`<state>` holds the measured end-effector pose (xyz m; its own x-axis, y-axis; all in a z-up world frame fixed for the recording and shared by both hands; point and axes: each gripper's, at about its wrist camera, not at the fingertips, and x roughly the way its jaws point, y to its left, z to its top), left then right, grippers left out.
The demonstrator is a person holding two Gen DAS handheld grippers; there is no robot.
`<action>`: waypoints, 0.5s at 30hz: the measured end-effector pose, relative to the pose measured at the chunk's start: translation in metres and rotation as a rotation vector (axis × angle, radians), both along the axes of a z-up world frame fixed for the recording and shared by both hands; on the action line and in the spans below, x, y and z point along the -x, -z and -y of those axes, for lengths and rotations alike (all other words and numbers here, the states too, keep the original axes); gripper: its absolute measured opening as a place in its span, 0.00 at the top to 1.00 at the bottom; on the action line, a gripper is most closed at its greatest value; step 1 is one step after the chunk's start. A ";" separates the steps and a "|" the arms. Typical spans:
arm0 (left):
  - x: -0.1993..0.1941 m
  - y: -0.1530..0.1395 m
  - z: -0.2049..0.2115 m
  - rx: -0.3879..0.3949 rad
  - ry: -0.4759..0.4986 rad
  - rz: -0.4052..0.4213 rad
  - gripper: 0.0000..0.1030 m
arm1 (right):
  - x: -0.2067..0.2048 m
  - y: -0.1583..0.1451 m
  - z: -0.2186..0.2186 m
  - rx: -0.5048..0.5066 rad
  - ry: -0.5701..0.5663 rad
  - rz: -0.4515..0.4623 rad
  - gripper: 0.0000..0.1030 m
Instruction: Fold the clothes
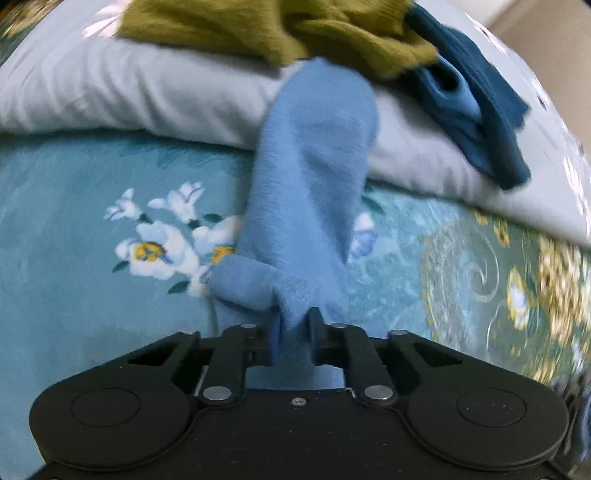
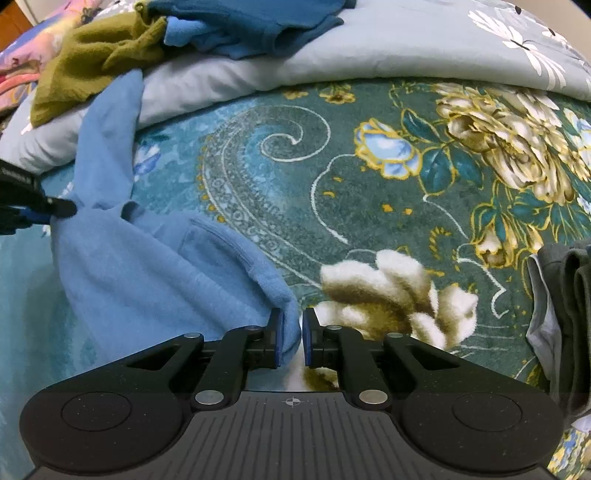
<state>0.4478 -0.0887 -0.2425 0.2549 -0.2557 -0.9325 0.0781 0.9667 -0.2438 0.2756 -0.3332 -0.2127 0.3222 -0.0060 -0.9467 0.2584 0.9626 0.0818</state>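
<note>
A light blue fleece garment (image 2: 147,266) lies stretched over the teal floral blanket (image 2: 369,166). My left gripper (image 1: 295,314) is shut on one bunched edge of it (image 1: 303,206), and its tip shows at the left edge of the right wrist view (image 2: 62,211). My right gripper (image 2: 291,321) has its jaws nearly closed on the garment's other edge, with cloth between the pads. The far end of the garment runs up onto the grey quilt (image 2: 332,59).
An olive green garment (image 1: 280,29) and a dark teal garment (image 1: 476,103) lie piled on the folded grey quilt (image 1: 110,96) behind. They also show in the right wrist view: olive (image 2: 92,62), teal (image 2: 251,26). Folded grey clothes (image 2: 565,325) sit at the right.
</note>
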 end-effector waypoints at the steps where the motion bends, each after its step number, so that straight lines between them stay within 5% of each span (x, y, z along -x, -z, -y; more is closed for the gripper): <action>1: 0.002 -0.003 0.002 -0.010 0.021 0.014 0.93 | 0.001 -0.002 0.003 0.007 0.015 0.007 0.91; 3: 0.007 -0.011 0.001 0.015 0.020 0.037 0.93 | 0.004 -0.007 0.008 0.021 0.046 0.022 0.89; 6: 0.021 -0.036 -0.001 0.100 0.026 0.077 0.94 | 0.009 -0.014 0.016 0.043 0.093 0.045 0.64; 10: 0.051 -0.077 0.015 0.275 0.136 0.090 0.96 | 0.014 -0.023 0.026 0.071 0.155 0.075 0.62; 15: 0.094 -0.104 0.061 0.419 0.360 0.012 0.96 | 0.028 -0.027 0.040 0.082 0.207 0.092 0.56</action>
